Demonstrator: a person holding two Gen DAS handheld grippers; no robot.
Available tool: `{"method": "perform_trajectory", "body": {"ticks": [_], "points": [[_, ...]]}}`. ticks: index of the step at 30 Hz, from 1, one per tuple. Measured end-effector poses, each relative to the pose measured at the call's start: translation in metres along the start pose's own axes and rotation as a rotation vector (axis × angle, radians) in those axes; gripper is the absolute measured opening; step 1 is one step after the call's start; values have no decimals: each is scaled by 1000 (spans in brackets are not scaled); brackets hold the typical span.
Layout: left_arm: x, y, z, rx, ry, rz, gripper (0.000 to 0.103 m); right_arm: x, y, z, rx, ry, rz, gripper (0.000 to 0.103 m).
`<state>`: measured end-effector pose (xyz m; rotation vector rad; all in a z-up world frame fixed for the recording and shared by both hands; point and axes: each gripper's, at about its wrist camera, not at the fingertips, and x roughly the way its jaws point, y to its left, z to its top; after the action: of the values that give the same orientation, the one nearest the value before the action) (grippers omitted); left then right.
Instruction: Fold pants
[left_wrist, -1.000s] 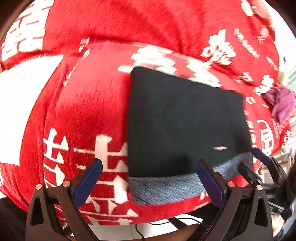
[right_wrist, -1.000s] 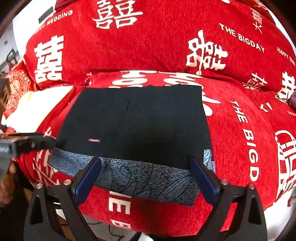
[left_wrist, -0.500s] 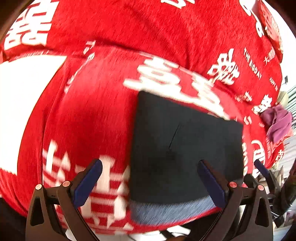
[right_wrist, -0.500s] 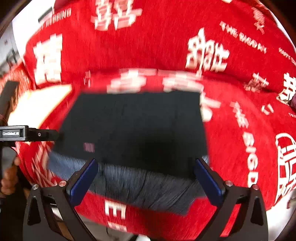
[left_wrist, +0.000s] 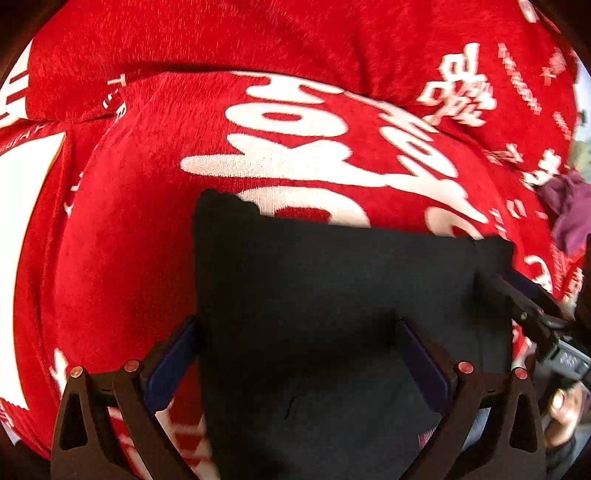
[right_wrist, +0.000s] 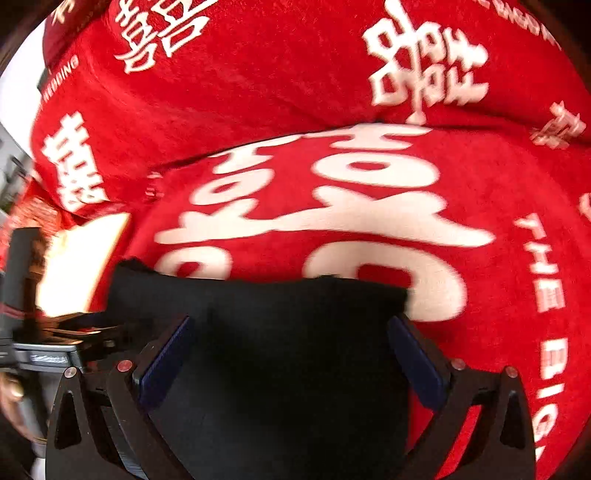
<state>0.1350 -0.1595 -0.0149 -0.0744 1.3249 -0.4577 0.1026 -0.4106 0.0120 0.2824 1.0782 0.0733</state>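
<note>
Pants: the black pants (left_wrist: 332, 295) lie flat as a folded dark rectangle on the red sofa cover (left_wrist: 129, 221), near its front edge, far edge toward 12 o'clock.
Long axis: seems to run across, 9 to 3 o'clock, though the near end is hidden under both tools.
Left gripper: the left gripper (left_wrist: 295, 365) hangs over the cloth's left edge, jaws spread wide, nothing pinched; one pad is over red cover, the other over black.
Right gripper: the right gripper (right_wrist: 291, 362) is spread as wide as it goes, empty, over the right half of the cloth.
Key relation: the far edge lies ahead of both tools at 12 o'clock; I'd judge neither hand nearer.
Left view only: a purple cloth (left_wrist: 569, 214) at 3 o'clock.
Right view only: the cloth's far right corner and the lettering "THE BIG" (right_wrist: 550, 314).
</note>
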Motion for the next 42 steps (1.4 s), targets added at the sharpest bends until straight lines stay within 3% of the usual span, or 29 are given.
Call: {"method": "perform_trajectory", "body": {"ticks": [2,4,7,9,11,13,15,20,27,31,33,38,39,40,41,42], "points": [[-33,15,-20,10,-82,-80,103,-18,-1,-8,19,-29,-1,103],[-56,36,-41,14,-121,-131,103,-56,1,-29,6,-120,18,103],[-55,67,-63,6,-63,-171,103,-103,-2,-78,-40,-196,-11,103],[-39,76,-66,-16,-16,-149,103,-110,-20,-106,-20,-176,-36,103],[-22,76,-61,-42,17,-197,103,-101,-42,-115,45,-131,-11,103],[-10,72,-56,-67,32,-253,103,-87,-64,-116,136,-91,71,103],[0,64,-52,-51,45,-261,103,-72,-74,-110,182,-74,151,103],[9,52,-45,-17,32,-275,103,-36,-65,-87,98,-2,238,103],[16,35,-40,56,-48,-246,103,-21,-57,-74,70,-15,392,103],[18,32,-39,60,-94,-231,103,-10,-33,-73,-7,-42,354,103],[17,30,-38,46,-102,-228,103,-9,-32,-71,19,-52,349,103],[1,21,-42,105,-140,-229,67,-21,-13,-72,-28,-46,351,100],[-3,20,-43,112,-146,-223,66,-23,-9,-71,-37,-48,336,98],[-5,19,-43,111,-149,-218,62,-24,-6,-71,-38,-50,321,90],[-6,19,-43,106,-151,-220,60,-26,-5,-70,-30,-54,303,74],[-9,19,-43,101,-153,-223,59,-29,-6,-68,-22,-57,283,68]]}}
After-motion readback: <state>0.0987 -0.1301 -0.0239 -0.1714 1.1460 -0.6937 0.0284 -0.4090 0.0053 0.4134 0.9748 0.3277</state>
